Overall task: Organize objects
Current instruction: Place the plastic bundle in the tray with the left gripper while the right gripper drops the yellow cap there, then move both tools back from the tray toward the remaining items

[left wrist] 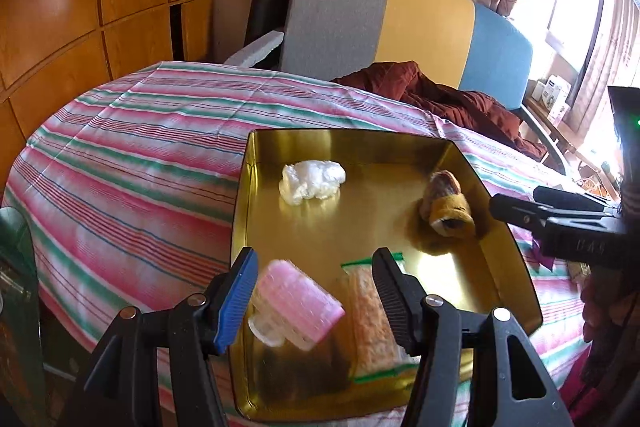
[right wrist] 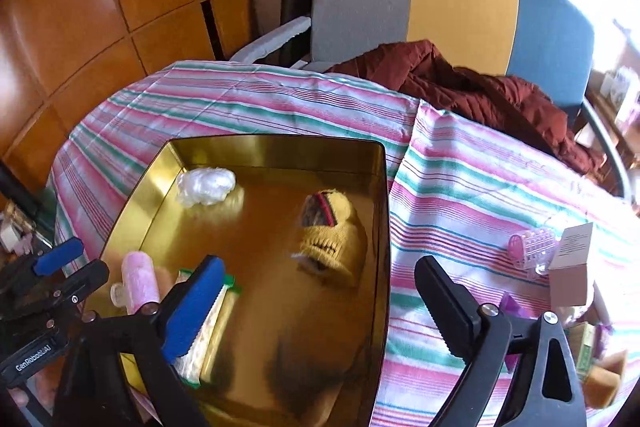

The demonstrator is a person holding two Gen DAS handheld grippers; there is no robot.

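A gold tray (left wrist: 516,267) sits on a striped cloth (left wrist: 132,163), and everything here is placed from that tray. The left gripper (left wrist: 316,297) hangs over the tray's near left corner with its jaws spread; a pink roller (left wrist: 298,307) shows blurred between them, nearer the blue pad, and I cannot tell whether it touches either finger or the tray floor. Just right of the roller a zip bag (left wrist: 372,319) of pale contents lies flat on the tray floor, partly under the black finger. A crumpled clear plastic wad (left wrist: 312,179) rests toward the tray's far left, and a yellow knit piece (left wrist: 448,211) lies against the tray's right wall. The right gripper (right wrist: 320,311) hovers over the tray's near right part, jaws wide apart and empty, its blue finger above the zip bag and its black finger out past the right rim over the cloth. In the right wrist view, a second pink roller (right wrist: 534,251) lies on the cloth well right of the tray, touching a small box (right wrist: 572,255); more small items sit below that, too blurred to name. Beyond the tray's far side a dark red garment (right wrist: 480,95) lies on a chair (right wrist: 460,7) with a grey, yellow and blue back.
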